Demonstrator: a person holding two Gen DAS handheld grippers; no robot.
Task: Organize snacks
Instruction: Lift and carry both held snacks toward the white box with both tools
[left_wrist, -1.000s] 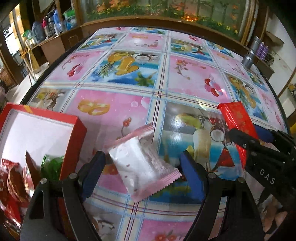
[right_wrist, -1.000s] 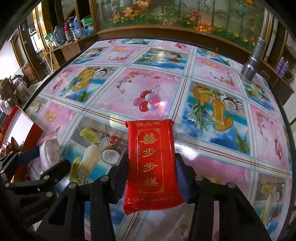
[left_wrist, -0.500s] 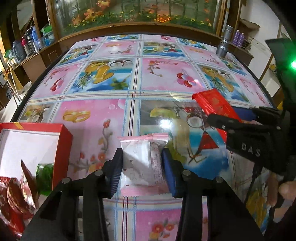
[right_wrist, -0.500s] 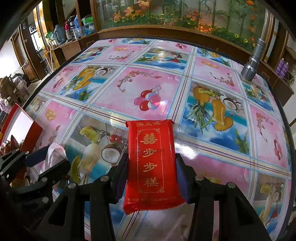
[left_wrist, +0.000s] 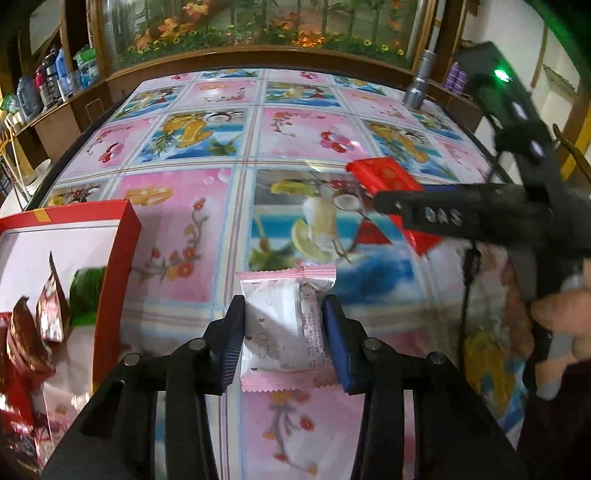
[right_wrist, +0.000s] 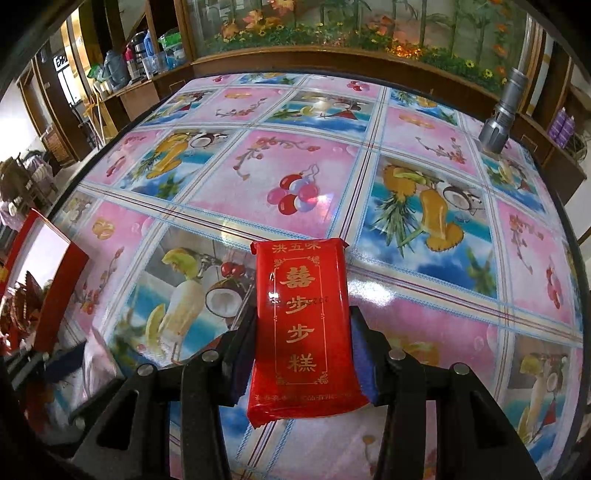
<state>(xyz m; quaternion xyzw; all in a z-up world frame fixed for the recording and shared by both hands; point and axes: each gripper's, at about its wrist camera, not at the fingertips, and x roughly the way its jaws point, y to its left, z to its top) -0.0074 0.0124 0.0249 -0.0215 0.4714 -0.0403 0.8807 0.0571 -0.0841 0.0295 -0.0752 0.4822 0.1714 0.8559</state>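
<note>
Over the glossy fruit-print table (left_wrist: 303, 147), left tool (left_wrist: 284, 325) pinches a crinkly white sachet (left_wrist: 280, 325), zigzag-edged. Right tool (right_wrist: 301, 354) clamps a slick red packet (right_wrist: 304, 325). Red box (left_wrist: 118, 273) sits left; table's far half is wide open.
</note>
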